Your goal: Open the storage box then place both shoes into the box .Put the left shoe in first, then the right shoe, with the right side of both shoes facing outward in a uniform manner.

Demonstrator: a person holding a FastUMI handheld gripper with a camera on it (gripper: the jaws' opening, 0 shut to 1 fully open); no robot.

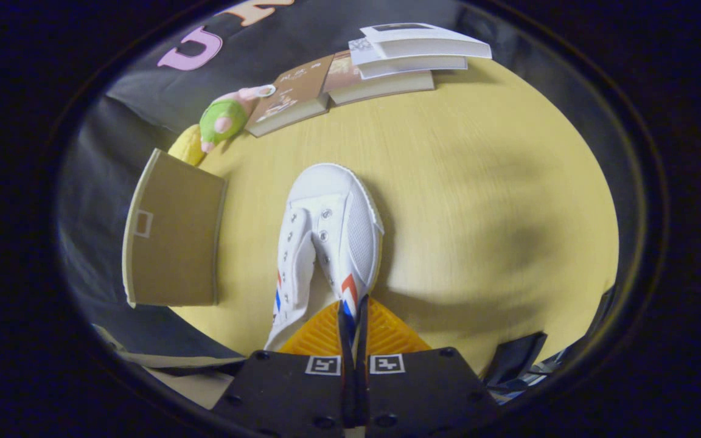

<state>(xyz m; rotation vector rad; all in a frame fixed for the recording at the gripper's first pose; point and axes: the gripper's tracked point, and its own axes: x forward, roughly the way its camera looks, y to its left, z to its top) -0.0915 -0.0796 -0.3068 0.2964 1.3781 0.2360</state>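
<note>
Claw (353, 316) pinching white shoe (326, 243) at heel side wall; toe points straight ahead along fingers, over tabletop (478, 182).

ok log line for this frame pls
gripper: shut on white shoe side wall | shoe: toe pointing away, over table | cardboard box: beside shoe

Two square coded markers and round screws are seen on the tool's (350, 322) flat mounting plates; ribbed pads (387, 331) are fitted.
</note>
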